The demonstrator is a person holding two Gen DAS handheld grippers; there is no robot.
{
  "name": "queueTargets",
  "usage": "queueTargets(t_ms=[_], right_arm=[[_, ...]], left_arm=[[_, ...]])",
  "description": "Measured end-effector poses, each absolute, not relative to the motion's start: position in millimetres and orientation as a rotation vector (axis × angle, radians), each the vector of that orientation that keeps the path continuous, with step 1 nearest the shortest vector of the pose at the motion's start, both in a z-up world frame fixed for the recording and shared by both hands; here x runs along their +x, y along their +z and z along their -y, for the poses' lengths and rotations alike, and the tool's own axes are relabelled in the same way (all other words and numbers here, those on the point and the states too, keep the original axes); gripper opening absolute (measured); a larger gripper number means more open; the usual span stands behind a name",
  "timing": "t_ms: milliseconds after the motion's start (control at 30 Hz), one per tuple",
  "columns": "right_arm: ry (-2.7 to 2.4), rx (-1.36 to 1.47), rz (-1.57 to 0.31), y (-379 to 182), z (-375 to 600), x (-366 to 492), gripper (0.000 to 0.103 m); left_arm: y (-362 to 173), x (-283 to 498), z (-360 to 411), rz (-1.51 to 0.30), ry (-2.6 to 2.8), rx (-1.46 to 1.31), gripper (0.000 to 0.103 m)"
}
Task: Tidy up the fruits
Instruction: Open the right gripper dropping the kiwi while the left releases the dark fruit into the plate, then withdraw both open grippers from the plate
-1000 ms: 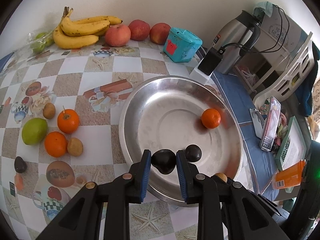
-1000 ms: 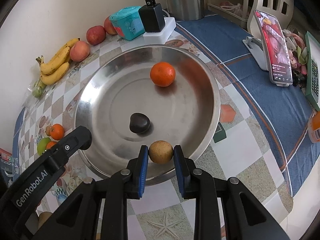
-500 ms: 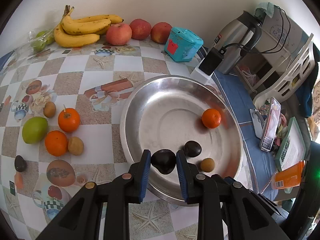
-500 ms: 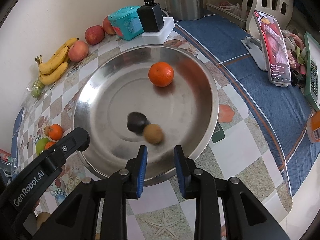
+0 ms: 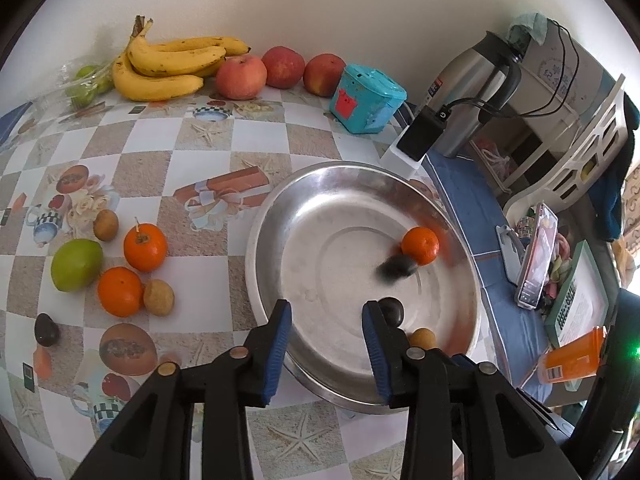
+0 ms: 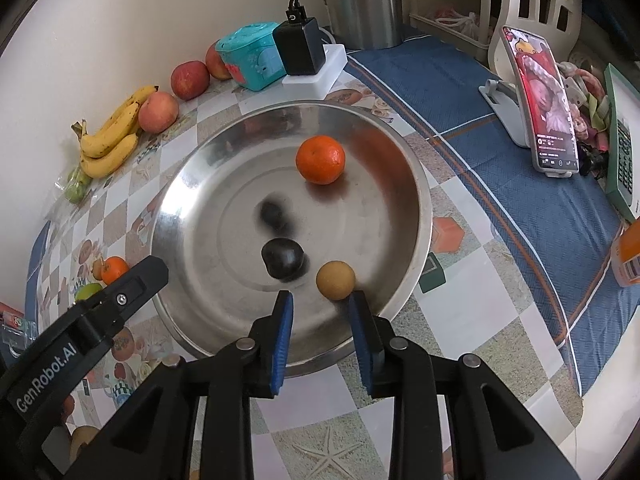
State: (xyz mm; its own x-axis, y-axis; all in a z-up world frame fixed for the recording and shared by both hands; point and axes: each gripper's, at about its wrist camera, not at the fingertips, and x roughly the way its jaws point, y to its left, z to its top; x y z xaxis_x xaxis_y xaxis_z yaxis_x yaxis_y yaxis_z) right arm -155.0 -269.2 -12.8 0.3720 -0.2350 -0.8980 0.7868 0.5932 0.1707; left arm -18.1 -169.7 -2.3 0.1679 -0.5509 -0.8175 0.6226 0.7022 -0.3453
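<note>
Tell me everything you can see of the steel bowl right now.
The steel bowl is wide, shallow, round and shiny, sitting upright on the checkered tablecloth. Inside lie an orange, two dark fruits, one sharp, one motion-blurred, and a small brown fruit near the front wall. Neither open tool touches it.

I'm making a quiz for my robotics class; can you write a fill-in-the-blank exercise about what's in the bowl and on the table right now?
1. The steel bowl holds one orange, two dark fruits and one small ____ fruit.
2. The jaws of the left hand-held gripper stand ____, with nothing between them.
3. On the tablecloth left of the bowl lie ____ oranges.
4. The bananas lie against the wall beside three ____.

Missing words: brown; open; two; apples
</note>
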Motion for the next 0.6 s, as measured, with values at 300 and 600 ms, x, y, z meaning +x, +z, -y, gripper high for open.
queueTargets(t_ms=[300,600], right_arm=[[-0.724,0.624,-0.959,-8,267,-153,0.064],[-0.719,0.592,-0.962,-8,264,-150,0.078]], left_arm=[[-1,-5,156,-1.129,-0.71,0.088,0.074],[-14,12,133,-1.153,-0.477,0.208,0.089]])
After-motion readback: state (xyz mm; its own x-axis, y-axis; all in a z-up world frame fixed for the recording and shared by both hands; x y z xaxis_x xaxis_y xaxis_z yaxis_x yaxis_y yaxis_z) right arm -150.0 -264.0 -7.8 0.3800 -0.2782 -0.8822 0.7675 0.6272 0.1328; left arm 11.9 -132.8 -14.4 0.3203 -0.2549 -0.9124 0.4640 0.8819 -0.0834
